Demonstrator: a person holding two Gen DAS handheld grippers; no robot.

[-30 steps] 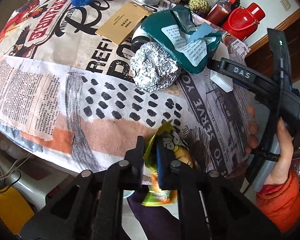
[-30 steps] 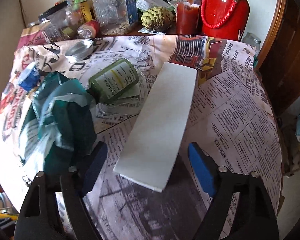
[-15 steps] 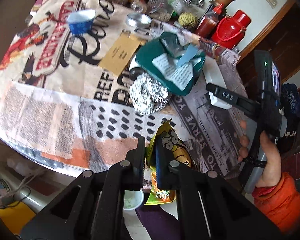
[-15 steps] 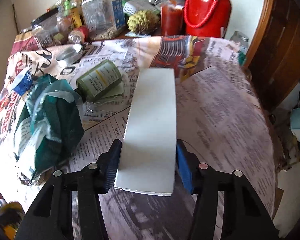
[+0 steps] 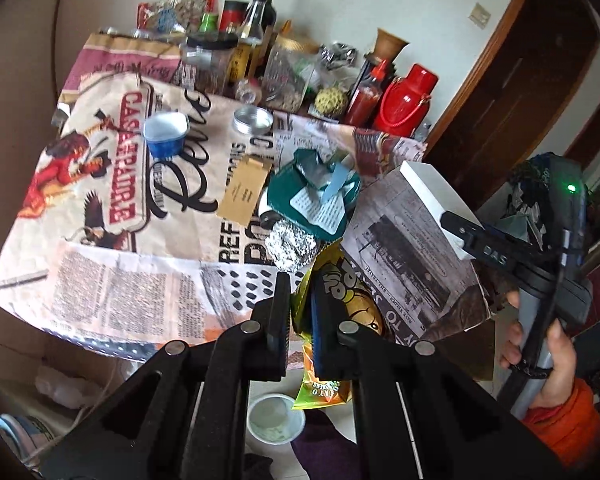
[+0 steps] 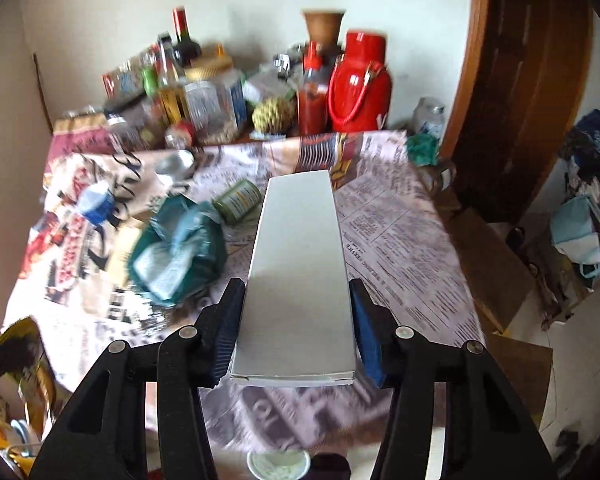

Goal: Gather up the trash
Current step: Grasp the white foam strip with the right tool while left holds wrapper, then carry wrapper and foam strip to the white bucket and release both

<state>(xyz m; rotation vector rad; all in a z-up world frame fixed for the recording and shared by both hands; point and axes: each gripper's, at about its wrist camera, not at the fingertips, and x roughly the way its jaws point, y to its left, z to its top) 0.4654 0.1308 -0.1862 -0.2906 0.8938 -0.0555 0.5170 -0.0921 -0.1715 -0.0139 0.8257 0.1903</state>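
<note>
The right gripper is seen narrowed onto a long flat white cardboard box, its pads pressed to the box's two long sides, the box raised above the newspaper-print tablecloth. The left gripper is seen pinched nearly together on a yellow-green crinkled snack wrapper, held at the table's near edge. A crumpled foil ball, a dark green plastic bag and a blue paper cup are noted on the cloth beyond, with a small white cup below the edge.
</note>
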